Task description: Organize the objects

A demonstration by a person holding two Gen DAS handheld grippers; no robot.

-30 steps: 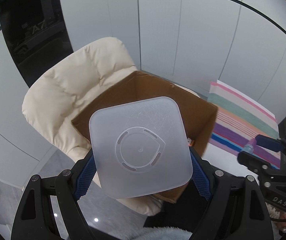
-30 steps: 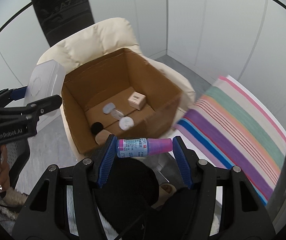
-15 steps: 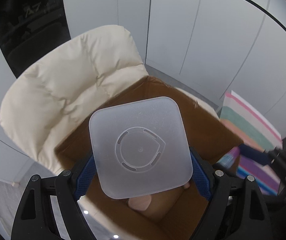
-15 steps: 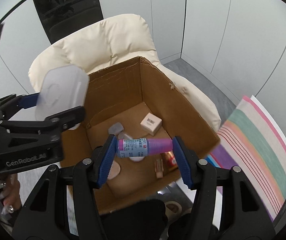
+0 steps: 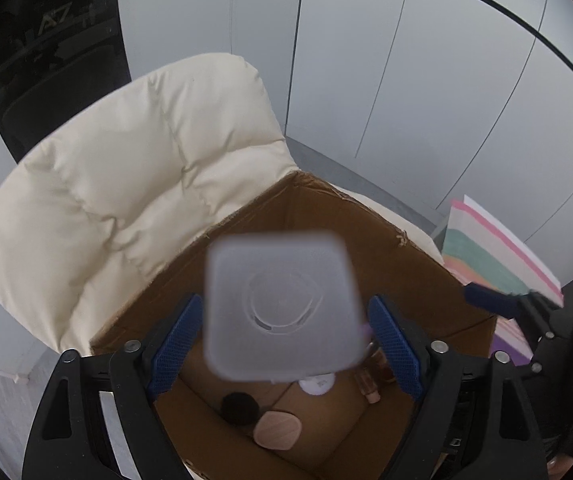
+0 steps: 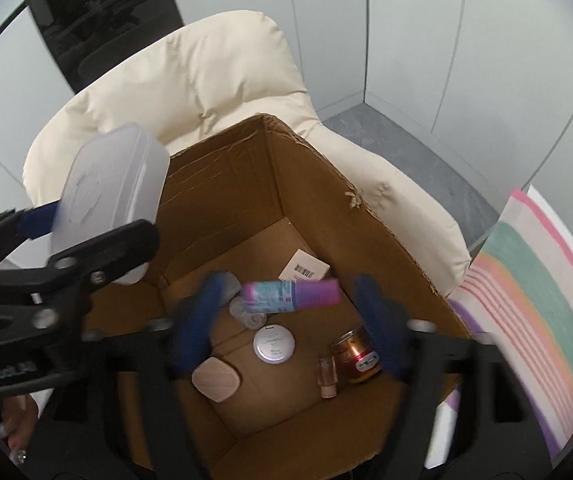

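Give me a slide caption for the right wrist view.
Right gripper, jaws just opened, releases a pink-capped bottle above the cardboard box.

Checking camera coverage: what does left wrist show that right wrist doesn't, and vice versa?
Left wrist only: a black round object inside the brown cardboard box. Right wrist only: a white barcoded carton. Both: that box, cream padded chair, translucent square plastic container, beige rounded compact, striped cloth.
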